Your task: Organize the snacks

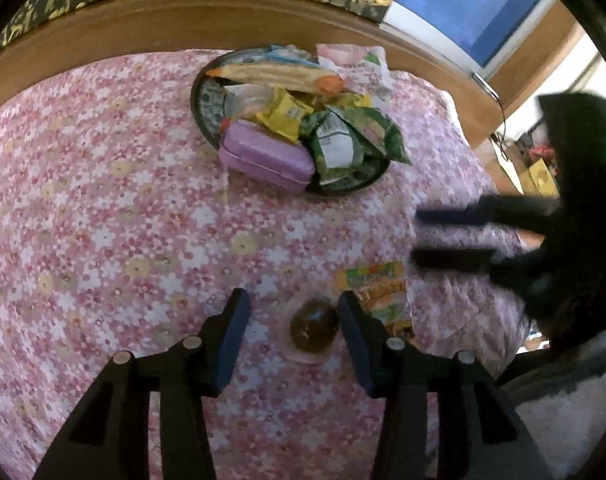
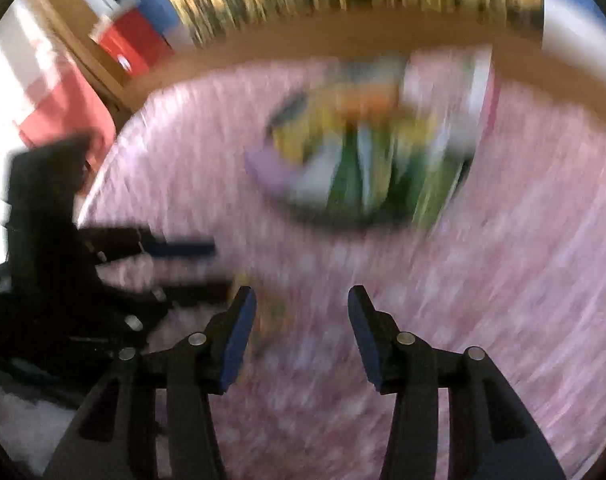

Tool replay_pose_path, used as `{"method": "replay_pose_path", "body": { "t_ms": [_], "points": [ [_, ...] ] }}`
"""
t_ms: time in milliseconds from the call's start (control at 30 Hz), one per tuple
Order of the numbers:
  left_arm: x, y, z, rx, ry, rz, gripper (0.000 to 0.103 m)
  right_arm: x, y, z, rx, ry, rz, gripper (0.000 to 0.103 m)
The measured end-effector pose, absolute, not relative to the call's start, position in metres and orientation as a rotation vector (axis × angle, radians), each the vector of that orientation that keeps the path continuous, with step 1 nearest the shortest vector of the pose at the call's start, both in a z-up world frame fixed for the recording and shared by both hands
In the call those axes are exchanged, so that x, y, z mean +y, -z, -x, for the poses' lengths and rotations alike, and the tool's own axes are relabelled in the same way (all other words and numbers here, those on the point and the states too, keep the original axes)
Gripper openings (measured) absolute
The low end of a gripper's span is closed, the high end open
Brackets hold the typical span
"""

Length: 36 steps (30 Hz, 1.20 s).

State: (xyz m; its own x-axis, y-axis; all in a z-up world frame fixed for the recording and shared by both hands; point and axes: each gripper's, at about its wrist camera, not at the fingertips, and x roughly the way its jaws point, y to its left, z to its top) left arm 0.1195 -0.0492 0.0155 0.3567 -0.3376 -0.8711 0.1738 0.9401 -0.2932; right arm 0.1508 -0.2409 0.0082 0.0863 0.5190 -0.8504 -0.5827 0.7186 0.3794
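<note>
brown snack (image 1: 314, 325) between perhaps-untouching pads (image 1: 231, 340)

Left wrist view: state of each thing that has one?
Plate: piled full with snack packets.
Purple case: shut, lying on the plate's near edge.
Brown wrapped sweet: loose on the cloth, between open fingers, untouched.
Orange packet: flat on the cloth, off the plate.
Left gripper: open.
Right gripper: open, empty.

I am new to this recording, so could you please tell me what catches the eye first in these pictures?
First, the plate heaped with bright snack packets at the far side of the pink flowered tablecloth, a purple box on its near edge. Closer in, a brown wrapped sweet lies between the open fingers of the left gripper, an orange packet beside it.
</note>
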Motion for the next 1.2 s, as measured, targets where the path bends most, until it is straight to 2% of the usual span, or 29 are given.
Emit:
{"method": "replay_pose_path", "body": {
  "t_ms": [133,167,233,267,367,567,700,767,833,867,900,1000,1133,1167,1200],
  "points": [
    [-0.055,-0.015,-0.112,1.156,0.353,0.144,0.047,-0.243,0.002,-0.144,1.305,-0.851,-0.018,0.05],
    [-0.056,-0.015,-0.11,1.152,0.355,0.137,0.047,-0.244,0.001,-0.143,1.303,-0.849,-0.033,0.052],
    [-0.056,-0.013,-0.107,1.137,0.346,0.118,0.04,-0.243,0.003,-0.141,1.322,-0.852,-0.065,0.053],
    [-0.057,-0.011,-0.105,1.13,0.336,0.111,0.036,-0.241,0.005,-0.14,1.334,-0.858,-0.072,0.052],
    [-0.052,-0.01,-0.108,1.116,0.325,0.126,0.031,-0.23,0.008,-0.137,1.328,-0.866,-0.061,0.025],
    [-0.051,-0.011,-0.098,1.091,0.305,0.104,0.028,-0.241,-0.003,-0.124,1.264,-0.799,0.009,0.022],
    [-0.053,-0.014,-0.088,1.095,0.302,0.125,0.027,-0.272,-0.003,-0.124,1.328,-0.712,-0.022,0.022],
    [-0.052,-0.015,-0.081,1.103,0.298,0.119,0.027,-0.285,-0.005,-0.125,1.34,-0.665,-0.032,0.024],
    [-0.054,-0.015,-0.077,1.113,0.288,0.117,0.027,-0.292,-0.006,-0.125,1.338,-0.625,-0.007,0.033],
    [-0.052,-0.014,-0.074,1.117,0.283,0.122,0.027,-0.293,-0.005,-0.126,1.336,-0.608,0.006,0.044],
    [-0.051,-0.014,-0.071,1.116,0.28,0.129,0.027,-0.293,-0.004,-0.126,1.331,-0.594,0.013,0.051],
    [-0.05,-0.013,-0.069,1.113,0.272,0.138,0.027,-0.289,-0.005,-0.126,1.312,-0.583,0.02,0.058],
    [-0.049,-0.01,-0.072,1.115,0.284,0.155,0.028,-0.279,0.006,-0.126,1.305,-0.609,0.011,0.059],
    [-0.048,-0.009,-0.072,1.114,0.289,0.168,0.028,-0.278,0.005,-0.126,1.268,-0.614,0.005,0.049],
    [-0.045,-0.008,-0.073,1.116,0.295,0.189,0.028,-0.278,0.004,-0.126,1.239,-0.621,0.008,0.034]
  ]
}}
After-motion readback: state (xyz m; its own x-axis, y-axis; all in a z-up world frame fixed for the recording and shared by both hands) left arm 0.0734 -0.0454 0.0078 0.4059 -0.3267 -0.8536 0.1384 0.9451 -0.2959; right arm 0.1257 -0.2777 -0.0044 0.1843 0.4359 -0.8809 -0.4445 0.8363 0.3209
